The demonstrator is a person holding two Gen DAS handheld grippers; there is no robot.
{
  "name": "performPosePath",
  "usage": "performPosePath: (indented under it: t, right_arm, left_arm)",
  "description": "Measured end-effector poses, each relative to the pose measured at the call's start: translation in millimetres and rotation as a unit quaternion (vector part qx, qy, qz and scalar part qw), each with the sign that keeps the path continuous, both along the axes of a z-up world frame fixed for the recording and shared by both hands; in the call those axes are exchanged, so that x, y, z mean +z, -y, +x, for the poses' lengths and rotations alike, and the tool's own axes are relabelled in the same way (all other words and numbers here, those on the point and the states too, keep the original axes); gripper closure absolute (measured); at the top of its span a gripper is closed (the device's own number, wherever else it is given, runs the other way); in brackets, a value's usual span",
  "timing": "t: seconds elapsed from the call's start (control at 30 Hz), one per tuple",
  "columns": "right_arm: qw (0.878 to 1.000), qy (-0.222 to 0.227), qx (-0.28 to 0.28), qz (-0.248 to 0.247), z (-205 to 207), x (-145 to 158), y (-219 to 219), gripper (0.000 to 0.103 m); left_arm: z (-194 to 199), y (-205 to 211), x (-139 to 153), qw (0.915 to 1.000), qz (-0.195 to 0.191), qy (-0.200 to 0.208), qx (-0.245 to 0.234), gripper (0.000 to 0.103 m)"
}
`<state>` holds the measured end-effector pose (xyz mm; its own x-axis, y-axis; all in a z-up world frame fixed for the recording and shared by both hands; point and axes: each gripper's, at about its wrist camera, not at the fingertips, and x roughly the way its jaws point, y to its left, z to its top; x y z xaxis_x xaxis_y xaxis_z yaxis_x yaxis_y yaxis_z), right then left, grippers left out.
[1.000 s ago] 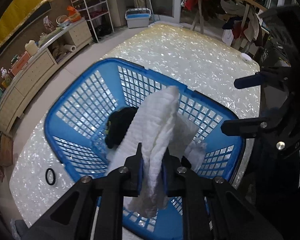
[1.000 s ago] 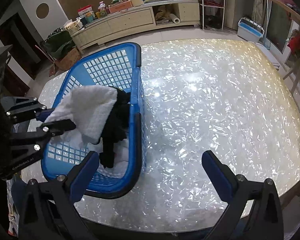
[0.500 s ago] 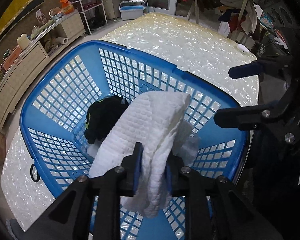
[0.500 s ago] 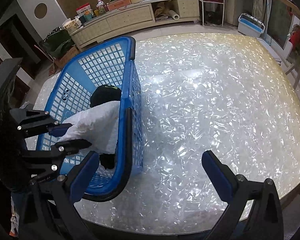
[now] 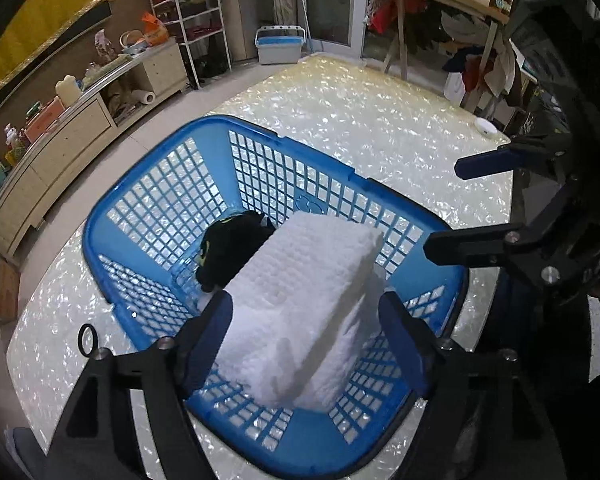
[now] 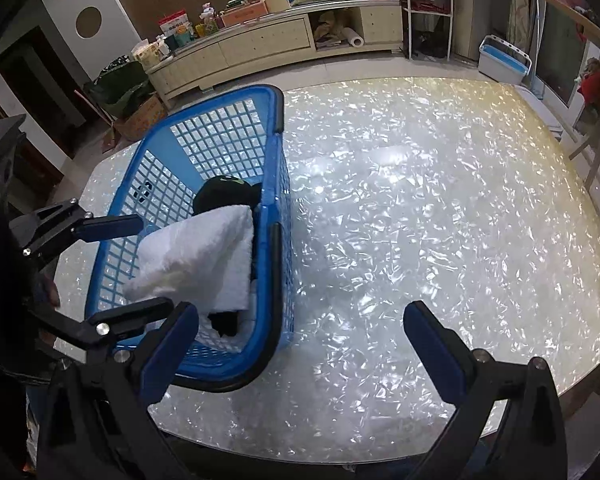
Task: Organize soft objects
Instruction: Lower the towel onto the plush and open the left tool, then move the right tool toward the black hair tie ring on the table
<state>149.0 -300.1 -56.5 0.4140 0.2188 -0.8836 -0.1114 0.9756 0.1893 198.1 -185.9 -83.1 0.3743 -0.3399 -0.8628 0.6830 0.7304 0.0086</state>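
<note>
White towel (image 5: 300, 312) in blue basket (image 5: 148, 200), unlabelled.

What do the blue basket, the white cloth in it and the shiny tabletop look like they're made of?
Blue basket: moulded plastic, judging by its glossy lattice walls. White cloth: soft woven fabric, probably a waffle-textured towel, matte with a dimpled grid. Tabletop: glossy, with a mother-of-pearl-like flake pattern; real shell or printed finish, I can't tell.
</note>
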Motion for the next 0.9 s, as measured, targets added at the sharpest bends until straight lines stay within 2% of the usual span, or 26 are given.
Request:
performPosePath:
  t: [0.27,0.33,0.57,0.9]
  right_arm:
    - [1.000,0.013,0.012,-0.006,-5.7,12.3,-17.3,0.000]
    - [1.000,0.016,0.016,-0.007,-6.3,14.8,-22.5,0.000]
    - [0.999,0.026,0.038,-0.010,-4.3,21.1,-48.3,0.000]
    - [0.995,0.022,0.096,-0.008,13.3,14.1,-109.4,0.000]
  left_arm:
    - [-8.1,-33.1,17.3,0.9990,-0.026,0.003,0.036,0.027]
    - [-11.6,-43.8,22.0,0.9985,-0.030,0.007,0.046,0.021]
    - [-24.0,-78.1,34.6,0.9950,-0.028,0.037,0.089,0.015]
    - [-28.9,-154.5,31.9,0.9842,-0.050,0.019,0.169,0.013]
